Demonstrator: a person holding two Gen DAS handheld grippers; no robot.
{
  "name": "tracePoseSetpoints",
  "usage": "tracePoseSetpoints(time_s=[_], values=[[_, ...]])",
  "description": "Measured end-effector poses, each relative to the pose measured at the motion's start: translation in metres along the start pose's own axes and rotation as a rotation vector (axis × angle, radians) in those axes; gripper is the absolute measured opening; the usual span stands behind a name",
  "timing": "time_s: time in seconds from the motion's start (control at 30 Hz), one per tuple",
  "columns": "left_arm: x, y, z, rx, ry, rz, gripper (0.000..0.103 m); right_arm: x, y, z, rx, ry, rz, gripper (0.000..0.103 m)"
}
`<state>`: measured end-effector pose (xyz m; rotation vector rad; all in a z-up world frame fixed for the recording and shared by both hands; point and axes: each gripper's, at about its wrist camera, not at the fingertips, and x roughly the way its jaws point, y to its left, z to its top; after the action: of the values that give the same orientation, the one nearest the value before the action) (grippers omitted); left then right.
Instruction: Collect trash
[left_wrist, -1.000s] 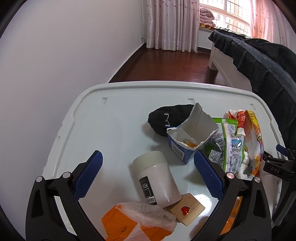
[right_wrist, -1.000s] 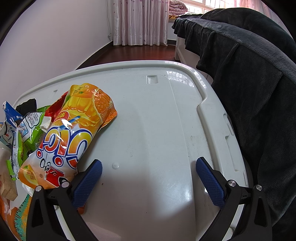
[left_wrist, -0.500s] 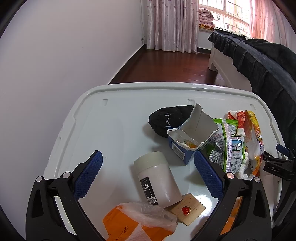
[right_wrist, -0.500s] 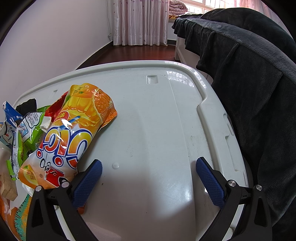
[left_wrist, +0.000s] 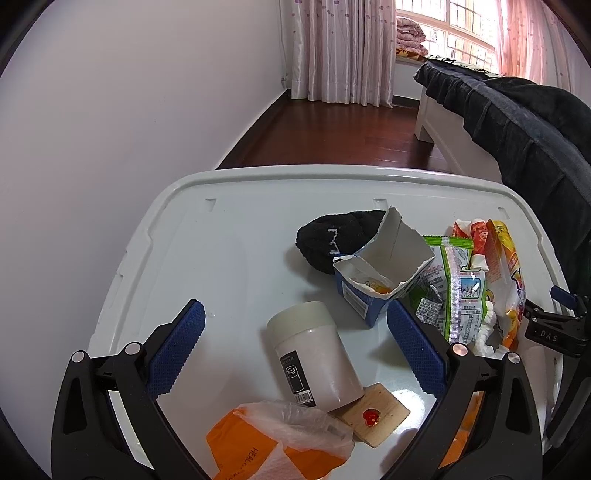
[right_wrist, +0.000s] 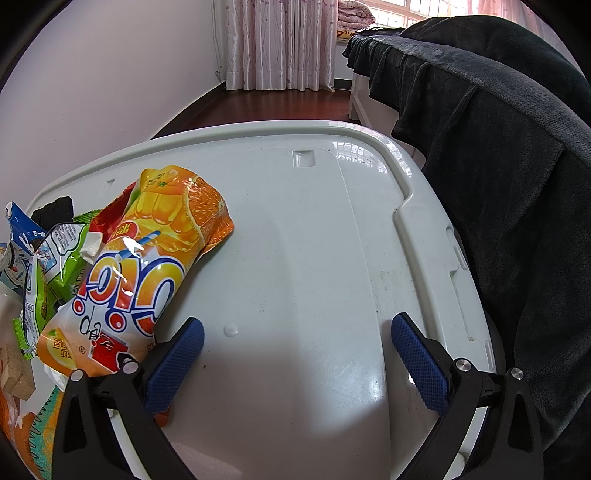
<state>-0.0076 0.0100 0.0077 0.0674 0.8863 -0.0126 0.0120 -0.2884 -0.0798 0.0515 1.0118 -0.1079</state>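
Trash lies on a white plastic lid (left_wrist: 229, 258). In the left wrist view my left gripper (left_wrist: 295, 332) is open and empty, with a white cylindrical container (left_wrist: 314, 354) lying between its fingers. Beyond it are a torn blue carton (left_wrist: 376, 284), a black knitted item (left_wrist: 332, 236), a green wrapper (left_wrist: 458, 288) and an orange snack bag (left_wrist: 506, 266). An orange packet under clear plastic (left_wrist: 280, 446) and a wooden tile with a red heart (left_wrist: 376, 417) lie near me. My right gripper (right_wrist: 295, 347) is open and empty over the bare lid (right_wrist: 314, 240), with the orange snack bag (right_wrist: 147, 266) at its left finger.
A bed with a dark blanket (right_wrist: 498, 166) stands close along the lid's right edge. A white wall (left_wrist: 129, 129) is on the left. Dark wooden floor (left_wrist: 332, 136) and pink curtains (left_wrist: 332, 48) lie beyond. The right gripper's body (left_wrist: 554, 332) shows at the right of the left wrist view.
The left gripper has drawn back slightly, so the trash sits a little lower and farther in its view. The right gripper has not moved.
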Motion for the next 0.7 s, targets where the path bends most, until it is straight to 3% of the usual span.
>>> tracePoseSetpoints(time_s=[0.7], values=[[-0.013, 0.005, -0.008, 0.041, -0.020, 0.014, 0.097, 0.000, 0.001, 0.000, 0.000, -0.001, 0.000, 0.099]])
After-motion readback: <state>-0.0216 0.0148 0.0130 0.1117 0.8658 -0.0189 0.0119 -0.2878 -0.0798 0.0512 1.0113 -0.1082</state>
